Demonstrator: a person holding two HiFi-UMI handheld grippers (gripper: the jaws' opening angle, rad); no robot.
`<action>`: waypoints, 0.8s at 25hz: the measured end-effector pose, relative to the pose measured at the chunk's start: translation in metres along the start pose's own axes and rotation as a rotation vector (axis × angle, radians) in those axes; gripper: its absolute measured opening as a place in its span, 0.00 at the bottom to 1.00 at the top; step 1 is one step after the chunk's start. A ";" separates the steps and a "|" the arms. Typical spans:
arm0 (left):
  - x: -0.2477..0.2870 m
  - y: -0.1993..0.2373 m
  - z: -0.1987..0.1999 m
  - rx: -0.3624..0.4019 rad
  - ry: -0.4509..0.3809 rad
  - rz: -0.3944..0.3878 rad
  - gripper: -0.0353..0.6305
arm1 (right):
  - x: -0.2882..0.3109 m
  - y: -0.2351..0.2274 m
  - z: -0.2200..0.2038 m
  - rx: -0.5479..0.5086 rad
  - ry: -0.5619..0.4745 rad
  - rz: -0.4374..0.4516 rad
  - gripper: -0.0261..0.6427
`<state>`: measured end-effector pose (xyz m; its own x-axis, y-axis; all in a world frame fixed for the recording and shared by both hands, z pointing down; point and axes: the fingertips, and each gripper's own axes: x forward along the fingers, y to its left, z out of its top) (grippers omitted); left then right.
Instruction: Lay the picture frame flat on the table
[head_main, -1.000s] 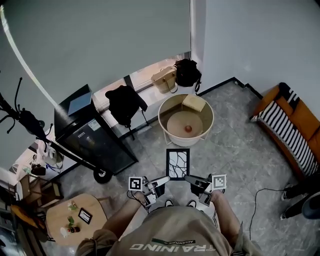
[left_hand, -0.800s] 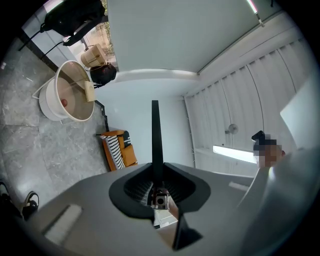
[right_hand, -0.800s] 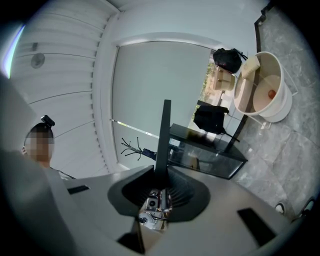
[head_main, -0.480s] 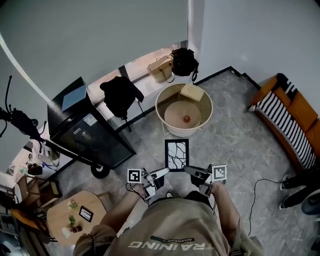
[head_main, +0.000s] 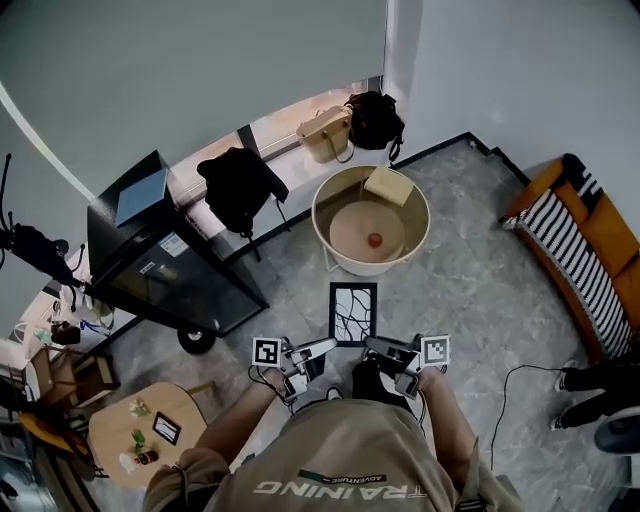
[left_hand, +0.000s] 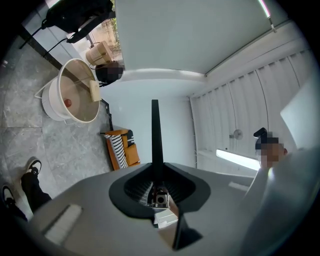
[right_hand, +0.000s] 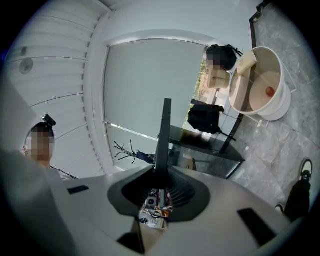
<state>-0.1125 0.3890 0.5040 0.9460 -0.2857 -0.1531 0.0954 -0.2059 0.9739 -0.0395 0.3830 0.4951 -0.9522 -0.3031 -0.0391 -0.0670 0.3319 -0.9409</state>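
A black picture frame (head_main: 353, 313) with a white cracked-line print is held upright over the grey floor, in front of the person. My left gripper (head_main: 322, 349) is shut on its lower left edge and my right gripper (head_main: 378, 347) on its lower right edge. In the left gripper view the picture frame (left_hand: 155, 140) shows edge-on as a thin dark bar rising from between the jaws of the left gripper (left_hand: 156, 174). The right gripper view shows the picture frame (right_hand: 163, 135) the same way, in the right gripper (right_hand: 161, 176). Beyond stands a round high-rimmed white table (head_main: 322, 232).
The round table holds a small red ball (head_main: 375, 240) and a tan box (head_main: 386, 186). A black cabinet (head_main: 165, 265) stands at the left, bags (head_main: 325, 135) lie by the window, an orange sofa (head_main: 585, 250) at the right. A small wooden side table (head_main: 110, 425) is at lower left.
Both grippers have carried the picture frame a little toward the round table, still gripped the same way. The person has stepped forward; a dark shoe now shows below the frame.
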 end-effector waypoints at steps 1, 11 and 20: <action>0.004 0.003 0.007 0.002 -0.003 0.003 0.16 | 0.001 -0.004 0.008 -0.003 0.007 0.004 0.14; 0.070 0.029 0.104 0.034 -0.048 -0.001 0.16 | 0.005 -0.039 0.125 -0.047 0.047 0.044 0.14; 0.136 0.049 0.152 0.049 -0.046 0.016 0.16 | -0.022 -0.069 0.199 -0.022 0.050 0.054 0.14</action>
<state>-0.0267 0.1977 0.5058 0.9318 -0.3321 -0.1464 0.0641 -0.2464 0.9671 0.0454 0.1889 0.4942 -0.9683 -0.2392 -0.0722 -0.0211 0.3661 -0.9304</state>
